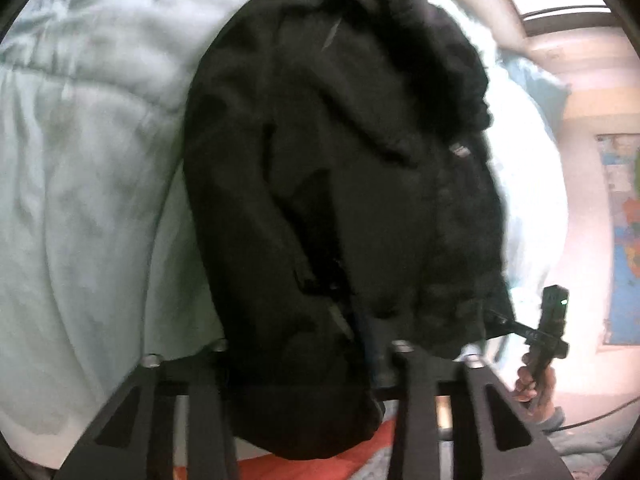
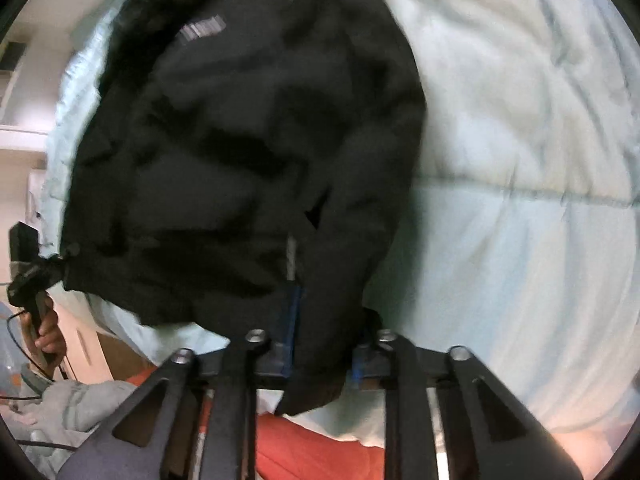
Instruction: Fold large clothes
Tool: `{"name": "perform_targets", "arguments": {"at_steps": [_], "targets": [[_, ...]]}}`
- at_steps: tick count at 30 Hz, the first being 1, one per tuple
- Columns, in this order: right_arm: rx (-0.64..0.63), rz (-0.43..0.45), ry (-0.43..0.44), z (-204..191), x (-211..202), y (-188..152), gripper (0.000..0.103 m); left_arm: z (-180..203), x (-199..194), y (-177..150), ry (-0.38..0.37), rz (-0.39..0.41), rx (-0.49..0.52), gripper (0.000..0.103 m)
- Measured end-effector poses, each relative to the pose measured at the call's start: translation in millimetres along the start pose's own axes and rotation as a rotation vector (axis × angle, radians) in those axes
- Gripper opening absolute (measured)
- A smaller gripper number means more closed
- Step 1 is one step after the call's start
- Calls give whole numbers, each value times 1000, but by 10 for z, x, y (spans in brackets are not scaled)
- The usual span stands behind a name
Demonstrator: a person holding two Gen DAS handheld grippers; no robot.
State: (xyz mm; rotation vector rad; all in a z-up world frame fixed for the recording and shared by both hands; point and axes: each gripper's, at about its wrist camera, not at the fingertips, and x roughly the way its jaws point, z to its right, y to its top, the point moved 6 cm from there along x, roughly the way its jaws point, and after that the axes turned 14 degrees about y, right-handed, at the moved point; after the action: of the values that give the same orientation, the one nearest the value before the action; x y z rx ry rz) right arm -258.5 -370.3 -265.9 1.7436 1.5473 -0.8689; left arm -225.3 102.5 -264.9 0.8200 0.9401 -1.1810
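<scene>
A large black jacket (image 1: 340, 184) lies spread on a pale green quilt (image 1: 80, 184); it also fills the right wrist view (image 2: 240, 152). My left gripper (image 1: 308, 360) is shut on the jacket's near hem, with dark cloth bunched between its fingers. My right gripper (image 2: 320, 352) is shut on the other hem corner, by the zipper. The right gripper shows at the jacket's lower right corner in the left wrist view (image 1: 504, 322). The left gripper shows at the left hem in the right wrist view (image 2: 56, 268). Both frames are blurred.
The quilt (image 2: 520, 200) covers a bed. Orange fabric (image 2: 320, 452) lies under the near edge. A grey garment (image 2: 80, 400) sits at the lower left. A coloured map poster (image 1: 624, 240) hangs on the far wall.
</scene>
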Motion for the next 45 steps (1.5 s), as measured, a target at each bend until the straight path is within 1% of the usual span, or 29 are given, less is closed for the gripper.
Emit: {"name": "perform_targets", "arguments": {"at_steps": [2, 3, 6, 8, 11, 16, 19, 22, 25, 28, 30, 31, 32, 34, 35, 37, 39, 42, 45], "targets": [[-34, 45, -9, -77, -201, 85, 16, 61, -162, 119, -38, 50, -6, 21], [-43, 66, -3, -121, -289, 146, 16, 80, -266, 197, -59, 78, -11, 21], [-62, 110, 17, -219, -519, 339, 15, 116, -520, 420, -97, 145, -18, 20], [-71, 143, 44, -249, -668, 494, 15, 160, -658, 574, -103, 182, -15, 20], [-85, 208, 103, -357, -915, 789, 15, 211, -895, 811, -133, 246, -16, 20], [-147, 295, 144, -733, -1186, 1450, 15, 349, -1189, 1250, -166, 340, -13, 20], [-189, 339, 153, -897, -1333, 1878, 15, 442, -1331, 1626, -178, 390, -12, 21], [-229, 389, 135, -1027, -1480, 2410, 15, 537, -1382, 2105, -169, 422, -18, 21], [-243, 435, 91, -1080, -1546, 2957, 15, 576, -1356, 2559, -162, 436, -28, 22], [-220, 448, 37, -1025, -1383, 3544, 15, 644, -1207, 3060, -123, 439, -40, 24], [-183, 439, -1, -945, -1188, 3832, 15, 664, -979, 3380, -70, 414, -63, 24], [-157, 419, -36, -866, -1014, 4024, 16, 673, -862, 3494, -44, 400, -66, 24], [-139, 400, -53, -791, -891, 4139, 16, 671, -713, 3616, -12, 382, -70, 24], [-94, 353, -71, -628, -575, 4365, 17, 638, -345, 3817, 47, 337, -81, 24], [-71, 327, -79, -540, -401, 4451, 17, 612, -166, 3898, 65, 310, -89, 24], [-33, 270, -95, -373, -37, 4577, 17, 552, 201, 4006, 82, 248, -113, 24], [-20, 234, -107, -266, 206, 4646, 17, 512, 461, 4064, 92, 222, -125, 24], [-42, 212, -142, -215, 419, 4699, 18, 536, 547, 4085, 109, 235, -89, 24], [-59, 201, -152, -209, 458, 4691, 17, 557, 519, 4070, 118, 222, -61, 25]]}}
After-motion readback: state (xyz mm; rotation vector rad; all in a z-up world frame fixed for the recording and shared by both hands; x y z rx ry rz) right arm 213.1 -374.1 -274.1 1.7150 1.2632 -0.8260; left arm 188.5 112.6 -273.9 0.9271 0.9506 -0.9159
